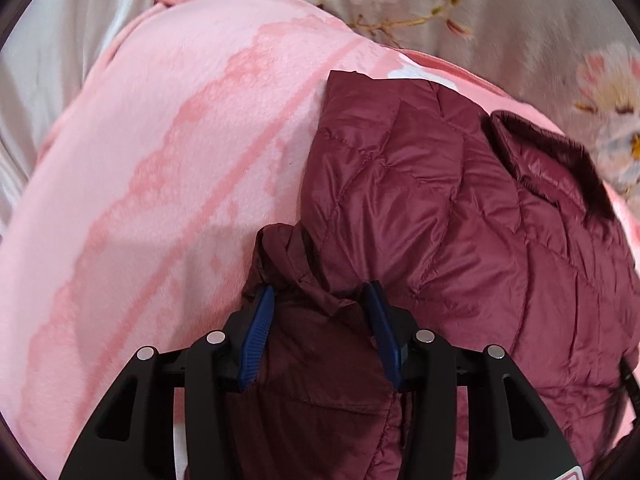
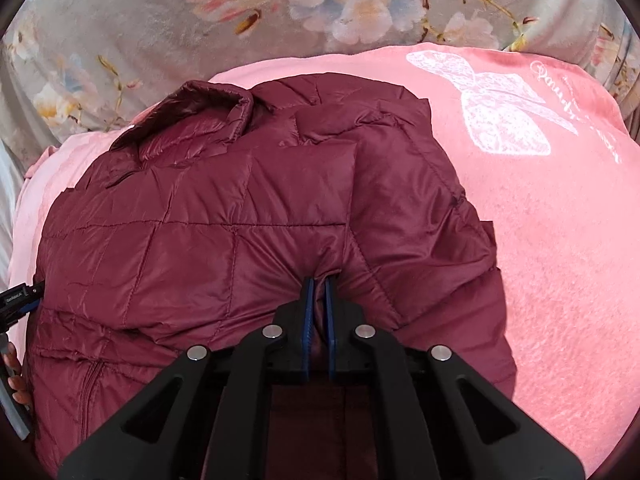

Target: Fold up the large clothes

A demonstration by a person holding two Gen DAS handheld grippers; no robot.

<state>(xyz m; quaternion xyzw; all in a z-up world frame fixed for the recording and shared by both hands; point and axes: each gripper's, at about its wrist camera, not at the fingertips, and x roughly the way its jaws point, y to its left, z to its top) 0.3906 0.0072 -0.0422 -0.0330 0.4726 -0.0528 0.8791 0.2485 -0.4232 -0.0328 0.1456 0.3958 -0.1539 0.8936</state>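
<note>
Nearest our left-wrist lens, the left gripper (image 1: 320, 300) has its blue-padded fingers (image 1: 258, 334) spread apart around a bunched fold of the quilted maroon puffer jacket (image 1: 440, 216); cloth fills the gap, but we cannot tell whether the pads press it or merely bracket it. In the right-wrist view our right gripper (image 2: 319, 292) is clenched, its blue pads nearly together on a pinched ridge of the same jacket (image 2: 224, 216).

The jacket lies partly folded on a pink fleece blanket (image 1: 160, 152), which carries a white butterfly print (image 2: 500, 108) toward its far right corner. A grey floral bedspread (image 2: 120, 40) shows beyond the blanket's far edge. The jacket's stand-up collar (image 2: 200, 108) points toward that far edge, so we judge its long axis runs away from both grippers, with the near hem in our grasp.

The jacket body lies straight ahead of the fingers, right of our left gripper. Both tools sit at the near end, so carrying that end forward toward the collar looks like the likely fold.
</note>
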